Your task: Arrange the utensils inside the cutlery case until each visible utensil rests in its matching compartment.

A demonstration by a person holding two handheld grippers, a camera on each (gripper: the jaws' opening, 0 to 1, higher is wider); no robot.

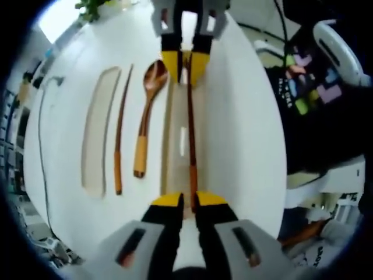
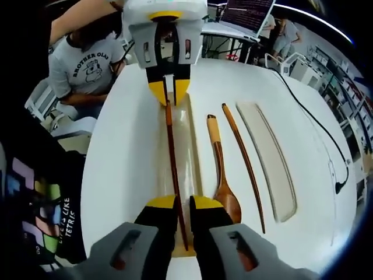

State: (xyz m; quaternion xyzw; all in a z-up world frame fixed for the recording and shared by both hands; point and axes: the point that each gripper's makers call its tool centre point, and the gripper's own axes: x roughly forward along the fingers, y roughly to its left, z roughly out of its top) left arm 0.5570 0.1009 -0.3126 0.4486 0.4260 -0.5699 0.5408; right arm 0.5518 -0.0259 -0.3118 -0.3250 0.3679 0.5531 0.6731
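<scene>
Left gripper view first: at the bottom centre my left hand-held gripper [image 1: 189,200] has its yellow tips pinched narrow on the handle end of a dark chopstick [image 1: 190,125], which runs up the frame along the open cutlery case [image 1: 169,140]. I hold both ends, I judge, so the stick stays level and lined up with its long slot as it goes down. At the top centre my right hand-held gripper [image 1: 185,63] grips the far end of that chopstick.

To the left of the case, on the white bench [image 1: 245,128], the wooden spoon [image 1: 148,111] lies loose with its bowl up the frame. Further left sits the second chopstick [image 1: 120,137], then the pale case lid [image 1: 98,131], set aside so the tray stays reachable.

Right gripper view mirrors this: my right hand-held gripper [image 2: 183,206] at the bottom centre is closed on the chopstick [image 2: 172,157], the case [image 2: 189,146] beneath, the left hand-held gripper [image 2: 168,92] at the upper centre. Spoon [image 2: 221,175], second chopstick [image 2: 245,163] and lid [image 2: 268,157] lie to the right, still outside the case, so most of the sorting remains.
</scene>
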